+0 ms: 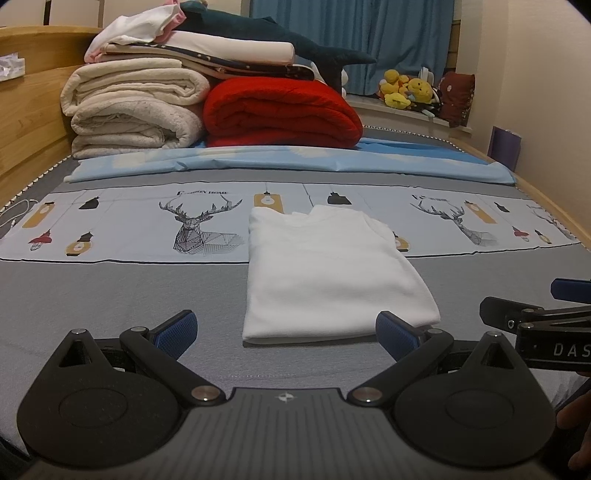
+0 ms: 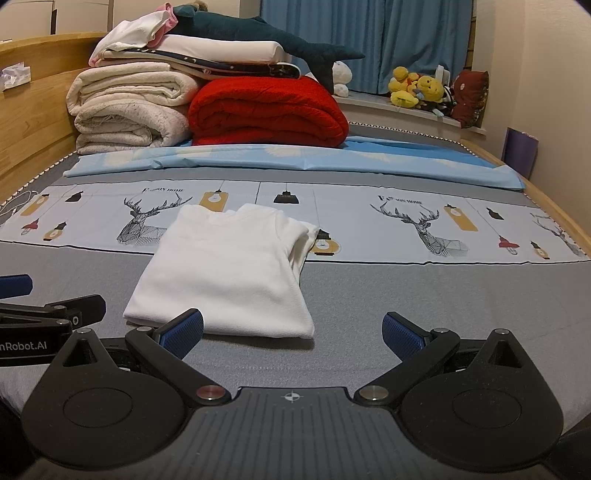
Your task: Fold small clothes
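Observation:
A small white garment (image 1: 328,273) lies folded into a neat rectangle on the grey bed cover, its collar end pointing away from me. In the left wrist view my left gripper (image 1: 286,334) stands open just short of the garment's near edge, nothing between its blue pads. The right wrist view shows the same white garment (image 2: 229,273) ahead and to the left, with my right gripper (image 2: 293,332) open and empty near its front right corner. Each gripper shows at the edge of the other's view: the right gripper (image 1: 546,314) and the left gripper (image 2: 40,306).
The bed's far end holds rolled cream blankets (image 1: 133,107), a red blanket (image 1: 280,110), folded linens and a dark plush shark (image 1: 273,33). A light blue sheet (image 1: 288,162) lies across the bed. A wooden bed frame (image 1: 29,110) runs on the left; yellow plush toys (image 1: 406,88) sit on the windowsill.

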Available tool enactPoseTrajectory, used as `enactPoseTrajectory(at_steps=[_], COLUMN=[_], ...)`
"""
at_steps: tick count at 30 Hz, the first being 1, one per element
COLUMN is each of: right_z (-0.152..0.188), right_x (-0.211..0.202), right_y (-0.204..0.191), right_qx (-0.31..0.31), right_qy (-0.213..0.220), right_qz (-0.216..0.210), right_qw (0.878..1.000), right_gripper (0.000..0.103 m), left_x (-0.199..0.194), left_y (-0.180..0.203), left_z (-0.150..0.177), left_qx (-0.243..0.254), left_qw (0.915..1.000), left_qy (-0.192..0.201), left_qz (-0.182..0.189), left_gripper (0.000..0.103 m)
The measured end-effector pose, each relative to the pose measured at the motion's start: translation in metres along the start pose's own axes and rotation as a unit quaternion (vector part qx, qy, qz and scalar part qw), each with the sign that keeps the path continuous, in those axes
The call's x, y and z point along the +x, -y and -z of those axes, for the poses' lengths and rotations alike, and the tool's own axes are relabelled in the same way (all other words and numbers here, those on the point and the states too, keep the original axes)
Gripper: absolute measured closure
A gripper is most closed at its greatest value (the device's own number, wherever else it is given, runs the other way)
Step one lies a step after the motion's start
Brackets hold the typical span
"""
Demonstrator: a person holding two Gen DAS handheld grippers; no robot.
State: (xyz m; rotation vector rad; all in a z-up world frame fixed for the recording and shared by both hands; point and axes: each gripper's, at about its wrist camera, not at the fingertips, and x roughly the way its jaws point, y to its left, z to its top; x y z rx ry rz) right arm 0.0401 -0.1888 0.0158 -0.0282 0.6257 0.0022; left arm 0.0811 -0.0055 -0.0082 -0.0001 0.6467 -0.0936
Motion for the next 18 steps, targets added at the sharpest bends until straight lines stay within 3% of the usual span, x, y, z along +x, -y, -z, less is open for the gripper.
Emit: enactPoseTrajectory(at_steps=[18], right_z=[-0.0010], right_x=[-0.0003], right_y=[0.0001], right_qx=[0.000], right_qy=[-0.001], right_qz=[0.000], right_qw=[1.000], right_gripper=[0.001], left_x=[-0.0006], left_y=[-0.0023], left_z=[0.0007], left_qx=[0.007], left_qw=[0.9999], left_qy=[0.004], left_qz=[0.006], left_gripper=[0.000])
